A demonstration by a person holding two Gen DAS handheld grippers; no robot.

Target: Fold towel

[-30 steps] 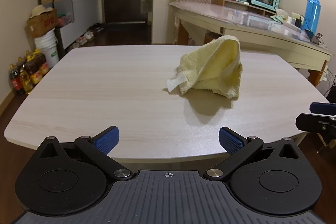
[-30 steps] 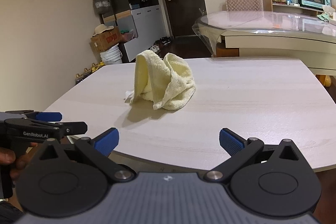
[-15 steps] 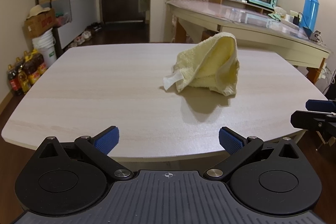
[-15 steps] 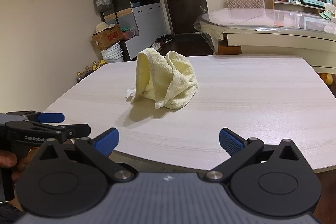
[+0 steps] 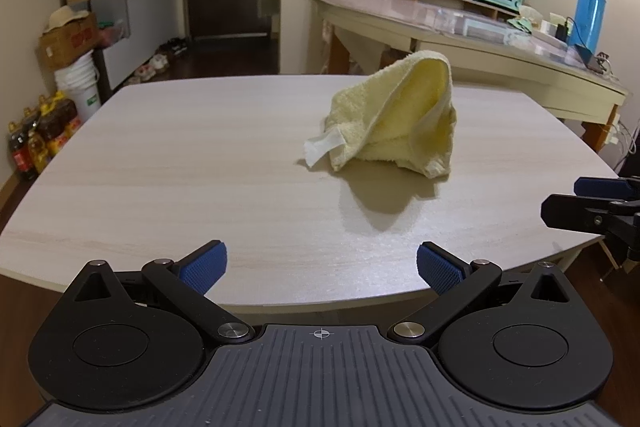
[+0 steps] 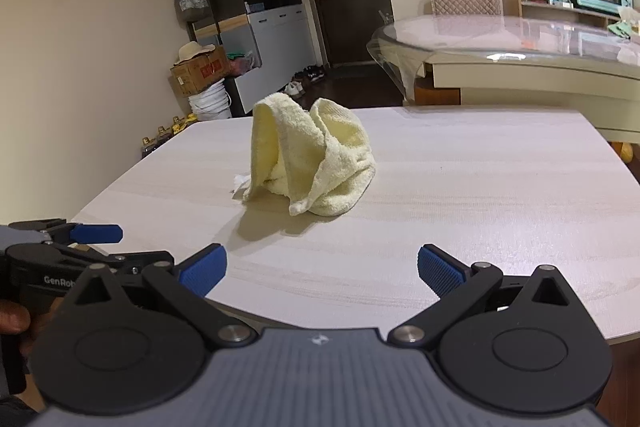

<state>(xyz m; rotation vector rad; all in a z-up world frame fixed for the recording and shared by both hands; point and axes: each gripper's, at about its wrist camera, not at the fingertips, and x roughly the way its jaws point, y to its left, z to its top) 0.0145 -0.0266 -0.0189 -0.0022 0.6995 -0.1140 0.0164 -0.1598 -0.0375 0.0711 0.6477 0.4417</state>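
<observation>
Moved: both grippers have crept closer to the pale yellow terry towel (image 5: pixel 394 119); over the last second it has grown a little larger in each wrist view, and the towel itself has not shifted or changed shape.
Towel: it sits as a crumpled, tented heap near the middle of the light wood-grain surface (image 5: pixel 160 163), centre right of the left wrist frame and centre left of the right wrist frame. One flap stands up in a loop, and a white label (image 5: pixel 322 146) pokes out at its lower left.
Left gripper (image 5: pixel 320 265): jaws spread wide, nothing between the blue pads, hovering over the near edge of the surface, well apart from the towel.
Right gripper (image 6: pixel 322 265): jaws likewise released and empty, also short of the towel; from the left wrist view it shows at the right edge of the frame.
Hand: a bit of the person's hand (image 6: pixel 14 319) grips the left handle at the lower left of the right wrist frame.
Stage: I'd say this is only the approach; no fold has begun.
Meaning: the heap will likely need spreading flat first, so each gripper probably wants a corner or hem. Which corners lie where I cannot tell, since the folds hide them.
</observation>
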